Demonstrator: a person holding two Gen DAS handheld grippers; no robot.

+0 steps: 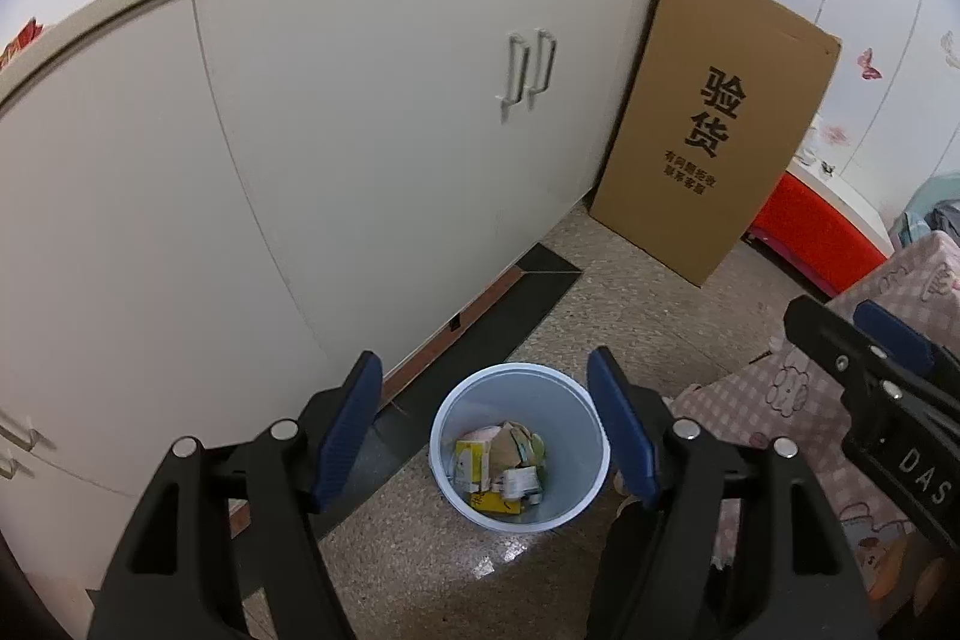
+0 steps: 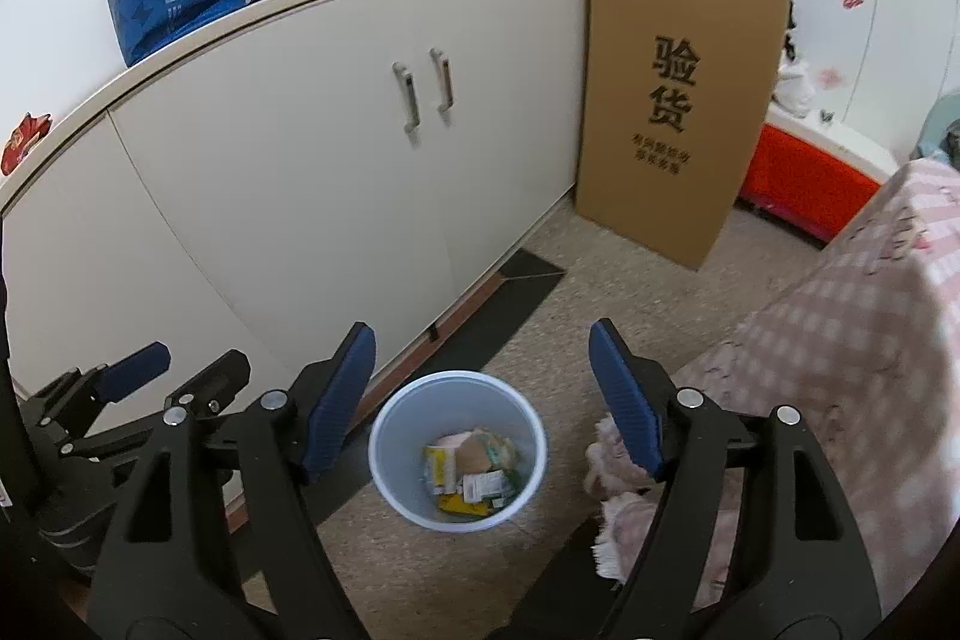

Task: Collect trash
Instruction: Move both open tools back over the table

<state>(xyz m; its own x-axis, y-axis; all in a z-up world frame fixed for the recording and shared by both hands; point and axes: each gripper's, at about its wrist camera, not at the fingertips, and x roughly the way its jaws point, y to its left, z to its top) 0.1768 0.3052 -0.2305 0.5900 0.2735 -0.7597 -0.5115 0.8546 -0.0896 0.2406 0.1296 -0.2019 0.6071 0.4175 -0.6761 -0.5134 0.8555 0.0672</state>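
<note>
Several crumpled wrappers (image 1: 501,466) fill pale-blue bin (image 1: 576,466).

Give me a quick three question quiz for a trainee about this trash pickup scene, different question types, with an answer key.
1. True or false: the left gripper is shut on a piece of trash.
2. Multiple choice: where does the white bin stand? A) on the cabinet top B) on the floor near the cabinet C) on the bed
3. Short answer: what leans upright against the cabinet's end?

Key
1. False. The left gripper is open with nothing between the pads; the right gripper is open and holds nothing either.
2. B. It already holds crumpled paper and packaging.
3. A flat cardboard box with printed characters.
</note>
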